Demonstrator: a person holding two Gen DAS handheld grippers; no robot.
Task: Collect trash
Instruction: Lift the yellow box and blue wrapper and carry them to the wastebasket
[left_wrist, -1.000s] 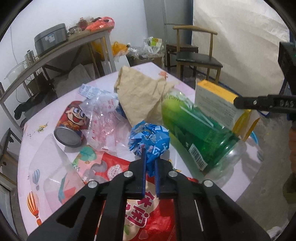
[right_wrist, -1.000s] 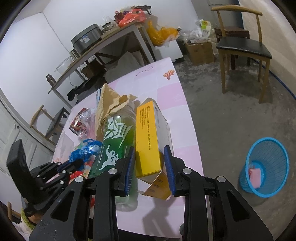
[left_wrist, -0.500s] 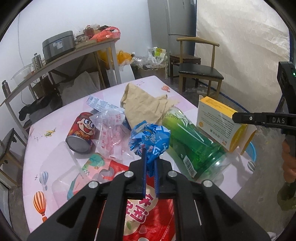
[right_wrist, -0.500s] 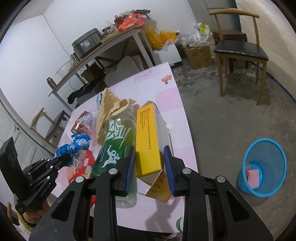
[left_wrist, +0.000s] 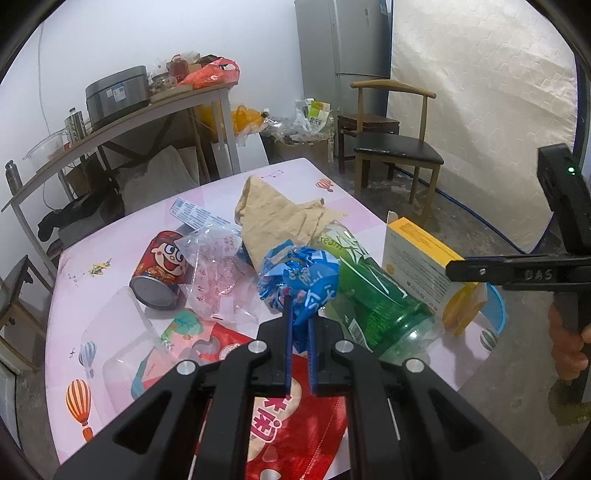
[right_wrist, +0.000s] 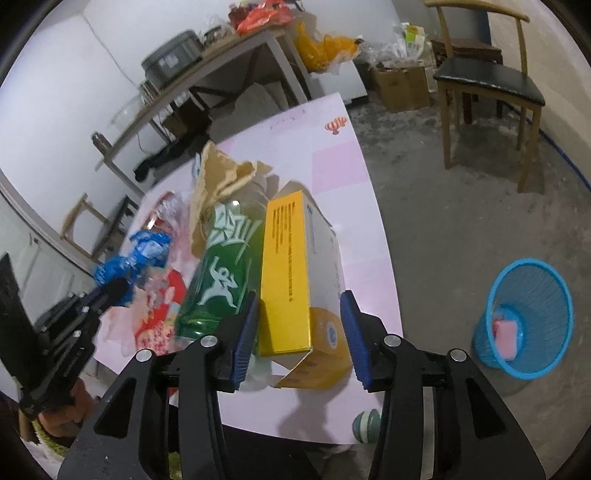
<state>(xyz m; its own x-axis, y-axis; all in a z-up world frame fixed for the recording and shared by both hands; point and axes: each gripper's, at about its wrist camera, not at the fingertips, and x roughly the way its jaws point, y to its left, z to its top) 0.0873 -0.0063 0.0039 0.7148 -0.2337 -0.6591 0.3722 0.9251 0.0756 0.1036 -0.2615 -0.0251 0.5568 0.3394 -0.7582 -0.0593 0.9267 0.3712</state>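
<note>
Left wrist view: my left gripper (left_wrist: 299, 314) is pinched tight on a crumpled blue wrapper (left_wrist: 301, 280), which sits bunched above my fingertips, lifted clear of the pink table (left_wrist: 332, 201). Beneath it lie a red snack bag (left_wrist: 295, 417), a clear plastic bag (left_wrist: 218, 273) and a red can (left_wrist: 160, 269) on its side. Right of the wrapper a green bottle (left_wrist: 373, 295) lies flat, its neck under brown paper (left_wrist: 280, 218). Beyond the bottle stands a yellow box (left_wrist: 421, 258), with my right gripper (left_wrist: 517, 271) reaching in from the right edge.

Right wrist view: my right gripper (right_wrist: 299, 332) has just been opening; the jaws now stand apart on either side of the yellow box (right_wrist: 288, 273), pads clear of its faces. The box rests at the near table edge, touching the green bottle (right_wrist: 225, 273) on its left. On the floor to the right stands a blue basket (right_wrist: 528, 325) holding a pink item (right_wrist: 504, 332). My left gripper (right_wrist: 118, 286) shows at far left, blurred, with the blue wrapper (right_wrist: 140, 258).
</note>
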